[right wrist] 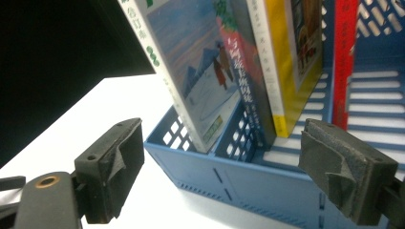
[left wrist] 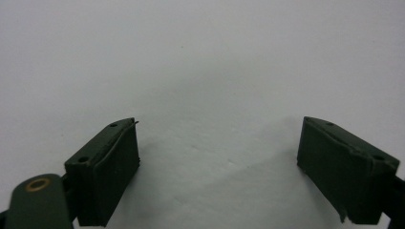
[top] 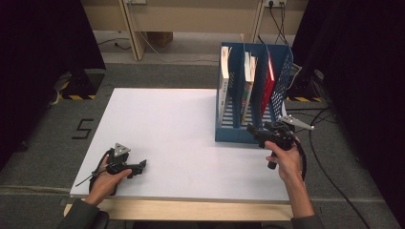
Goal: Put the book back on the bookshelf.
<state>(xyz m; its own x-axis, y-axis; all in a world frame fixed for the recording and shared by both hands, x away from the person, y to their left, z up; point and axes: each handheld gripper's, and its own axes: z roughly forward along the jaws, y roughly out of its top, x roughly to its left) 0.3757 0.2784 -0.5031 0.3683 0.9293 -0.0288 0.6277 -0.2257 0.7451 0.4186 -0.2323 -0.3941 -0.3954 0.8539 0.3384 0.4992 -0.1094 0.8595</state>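
High view: the right tool [top: 252,129], jaws wide and empty, sits at the front of the blue slotted plastic file rack [top: 234,135], where books already stand. Left gripper view: the left tool [left wrist: 217,162], open and empty, rests over the white surface [left wrist: 200,57]. Right gripper view: a pale illustrated book [right wrist: 191,71] leans inside the rack, apparently placed.

The high view looks forward and down from above the person's side, taking in the whole white worktop [top: 172,138] and the floor beyond its far edge. The left gripper view sits low and close, facing bare worktop near the near-left corner. The right gripper view looks from close by at the blue rack [right wrist: 267,176] by the right edge, which the high view shares [top: 234,133], with its books [right wrist: 210,76].
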